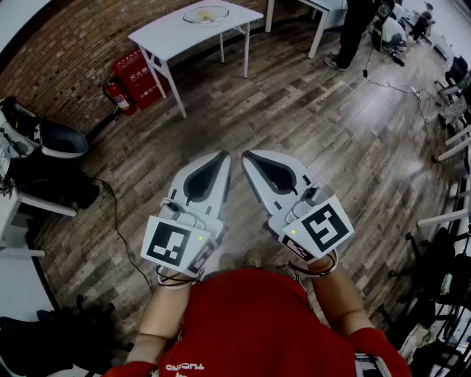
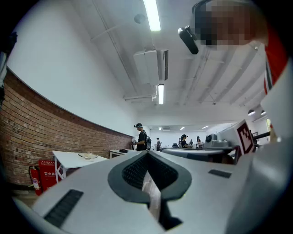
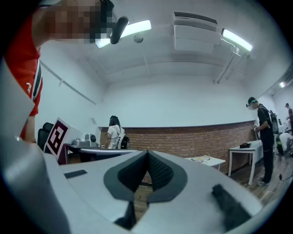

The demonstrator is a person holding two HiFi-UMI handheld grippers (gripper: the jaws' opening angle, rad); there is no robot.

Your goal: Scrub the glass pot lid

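Both grippers are held level and side by side over the wood-plank floor (image 1: 309,125), well short of the work.

The left gripper (image 1: 219,163) has its jaws fully together, with nothing between the ribbed pads. The right gripper (image 1: 252,160) is in the same condition: jaws together and empty. Their tips nearly meet.

The glass pot lid (image 1: 206,14) lies flat on the white table (image 1: 165,37) by the brick wall, well apart from both grippers (both gripper views show it as a small disc on that table top).

Writing noted:
- The red cabinet (image 1: 140,74) beside the table bears white Chinese characters, too small to read with confidence.
- A fire extinguisher (image 1: 118,94) stands just beside the cabinet; its label is illegible.
- Each gripper carries a black-and-white square marker, with no text.
- White lettering on the person's red shirt (image 1: 250,324) is upside down and unclear.
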